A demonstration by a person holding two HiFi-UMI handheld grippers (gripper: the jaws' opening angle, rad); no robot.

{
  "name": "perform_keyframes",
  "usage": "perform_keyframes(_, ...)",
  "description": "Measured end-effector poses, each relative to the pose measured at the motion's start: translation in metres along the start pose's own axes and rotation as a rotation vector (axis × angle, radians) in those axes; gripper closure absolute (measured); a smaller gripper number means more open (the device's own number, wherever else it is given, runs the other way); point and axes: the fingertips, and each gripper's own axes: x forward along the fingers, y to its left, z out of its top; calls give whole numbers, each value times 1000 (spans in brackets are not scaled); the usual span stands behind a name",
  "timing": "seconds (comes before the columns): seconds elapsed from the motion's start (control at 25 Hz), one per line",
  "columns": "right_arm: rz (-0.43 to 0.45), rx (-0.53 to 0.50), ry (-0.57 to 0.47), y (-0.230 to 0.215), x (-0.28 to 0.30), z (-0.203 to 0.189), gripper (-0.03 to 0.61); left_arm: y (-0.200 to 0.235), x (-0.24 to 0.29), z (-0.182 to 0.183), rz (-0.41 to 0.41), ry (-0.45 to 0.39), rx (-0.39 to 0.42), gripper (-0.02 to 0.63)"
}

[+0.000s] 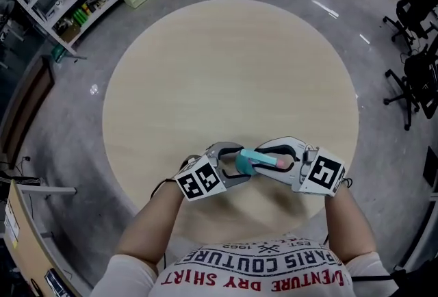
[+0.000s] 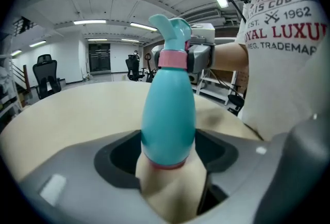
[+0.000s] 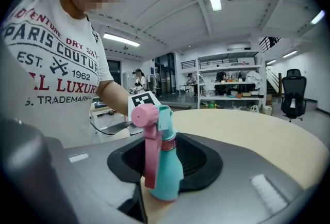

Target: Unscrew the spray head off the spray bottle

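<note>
Since both ends are gripped and the head sits on the bottle, I'd say this is the twisting step itself, nothing loosened yet as far as I can tell.

Head view: the spray bottle [image 1: 248, 160] lies sideways in the air over the near part of the round desk [image 1: 205, 70], not touching it. The left hand-held gripper [image 1: 241, 165] is clamped on the teal body. The right hand-held gripper [image 1: 265, 161] is clamped at the spray head [image 1: 277, 161] end. From up there the joint itself is too small to judge.

Left gripper view: this one looks along the bottle from its bottom end, which sits between the jaws. They're spread wide because the body is fat. What it adds is the pink collar [image 2: 171, 59] sitting flush on the neck, with the other gripper right at it.

Right gripper view: only here do you get the pink trigger [image 3: 151, 161] and nozzle cap [image 3: 144, 114]. The jaws pinch in on the narrow top part around the collar.

Next move, my guess: hold the body dead steady with the left and roll the right wrist to turn the collar. Expect a few re-grips, since one wrist roll probably won't clear the thread.
</note>
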Motion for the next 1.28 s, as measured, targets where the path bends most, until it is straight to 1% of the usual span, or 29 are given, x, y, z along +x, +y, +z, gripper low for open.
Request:
perform_keyframes(0.04,-41,4,-13,-1,-1,1,434,0,0,0,25,-10,-15,290)
perform_keyframes(0.08,-91,17,-37,-3,-4,3,408,0,0,0,56,-21,-34,290)
perform_keyframes(0.12,-153,36,-71,-6,-9,5,380,0,-1,-1,89,-31,-57,290)
perform_keyframes(0.16,-227,62,-108,-10,-17,7,367,0,-1,-2,124,-41,-85,290)
perform_keyframes(0.24,-396,132,-154,-14,-37,10,368,-1,-1,-3,196,-63,-154,290)
perform_keyframes(0.28,-468,170,-162,-12,-46,11,380,-1,-1,-3,236,-75,-196,290)
perform_keyframes(0.32,-513,199,-168,-8,-53,11,393,0,-1,-3,278,-84,-240,290)
perform_keyframes(0.36,-532,216,-174,-1,-57,13,393,0,-2,-3,319,-90,-279,290)
perform_keyframes(0.44,-530,243,-174,12,-57,13,395,-2,0,-2,387,-91,-320,290)
perform_keyframes(0.6,-536,277,-133,17,-40,-1,404,-7,8,1,484,-78,-327,290)
perform_keyframes(0.64,-545,287,-128,15,-36,-4,418,-8,10,2,503,-76,-332,290)
perform_keyframes(0.72,-565,300,-122,11,-30,-5,420,-9,13,6,535,-73,-350,290)
perform_keyframes(0.84,-598,288,-97,6,-19,-2,414,-7,12,8,577,-70,-380,290)
perform_keyframes(0.92,-631,277,-71,1,-17,-4,424,-7,12,7,590,-64,-392,290)
perform_keyframes(0.96,-639,272,-63,-1,-16,-5,442,-7,12,7,590,-63,-396,290)
perform_keyframes(1.0,-637,268,-60,-1,-16,-6,445,-8,13,6,587,-63,-397,290)
perform_keyframes(1.08,-595,254,-59,0,-13,-7,446,-8,12,4,565,-59,-380,290)
perform_keyframes(1.16,-512,226,-55,3,-10,-6,448,-7,10,2,508,-46,-337,290)
perform_keyframes(1.2,-457,207,-52,5,-9,-5,448,-7,10,1,463,-36,-305,290)
perform_keyframes(1.28,-328,163,-42,7,-8,-4,448,-9,9,1,343,-14,-222,290)
